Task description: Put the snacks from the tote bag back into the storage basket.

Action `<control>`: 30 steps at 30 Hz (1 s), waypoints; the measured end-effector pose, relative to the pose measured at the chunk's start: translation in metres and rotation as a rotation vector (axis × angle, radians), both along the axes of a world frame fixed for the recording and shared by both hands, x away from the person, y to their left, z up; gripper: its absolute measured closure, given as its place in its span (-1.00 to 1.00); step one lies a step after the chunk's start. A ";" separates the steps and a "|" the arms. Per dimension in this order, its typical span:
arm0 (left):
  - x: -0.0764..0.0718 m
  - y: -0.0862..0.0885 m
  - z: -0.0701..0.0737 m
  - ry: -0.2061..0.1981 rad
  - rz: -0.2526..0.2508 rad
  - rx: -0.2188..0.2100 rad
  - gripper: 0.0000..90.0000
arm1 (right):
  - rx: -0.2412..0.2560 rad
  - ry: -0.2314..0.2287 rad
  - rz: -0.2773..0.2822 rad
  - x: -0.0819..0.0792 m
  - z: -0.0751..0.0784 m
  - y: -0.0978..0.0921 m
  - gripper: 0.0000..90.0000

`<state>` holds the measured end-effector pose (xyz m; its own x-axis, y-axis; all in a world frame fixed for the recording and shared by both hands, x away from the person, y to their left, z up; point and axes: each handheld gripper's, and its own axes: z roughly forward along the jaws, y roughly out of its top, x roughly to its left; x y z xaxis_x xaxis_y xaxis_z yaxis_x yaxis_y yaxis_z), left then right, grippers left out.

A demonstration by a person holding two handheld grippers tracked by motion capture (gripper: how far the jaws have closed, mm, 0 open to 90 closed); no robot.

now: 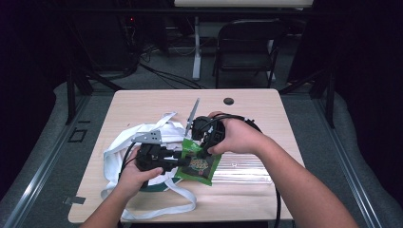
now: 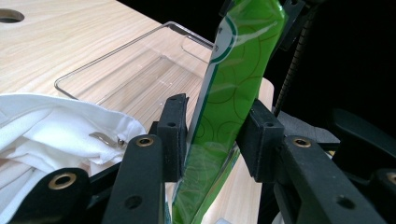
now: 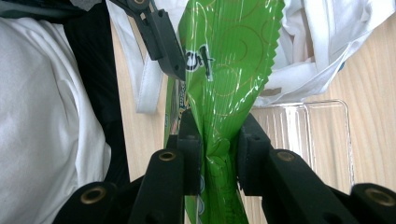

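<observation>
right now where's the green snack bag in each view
High view: green snack bag lies centre, between both hand-held grippers.
Left gripper view: it stands right of centre, between the jaws.
Right gripper view: it runs up the middle, pinched by the jaws.
Shared landmark: the clear plastic tray beside it.

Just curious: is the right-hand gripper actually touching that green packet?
Touching. The right gripper view shows the right gripper with both jaws pressed against the green packet, creasing it.

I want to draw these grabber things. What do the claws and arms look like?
Each claw is black: the left claw and the right claw have two flat jaws with square pads and brass-ringed holes. A grey three-cornered plate tops the left one. Black cables trail off. The forearms are bare, no sleeves.
</observation>
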<state>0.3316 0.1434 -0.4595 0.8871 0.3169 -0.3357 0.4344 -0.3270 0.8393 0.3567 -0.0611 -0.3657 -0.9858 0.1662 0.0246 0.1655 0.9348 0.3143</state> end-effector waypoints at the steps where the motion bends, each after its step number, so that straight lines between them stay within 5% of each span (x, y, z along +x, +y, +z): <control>1: 0.000 0.000 0.000 0.002 0.000 -0.001 0.42 | -0.001 -0.001 -0.001 0.000 0.000 0.000 0.67; 30: 0.003 0.003 -0.002 0.011 0.028 -0.003 0.30 | -0.033 -0.046 -0.001 0.001 0.011 -0.008 0.66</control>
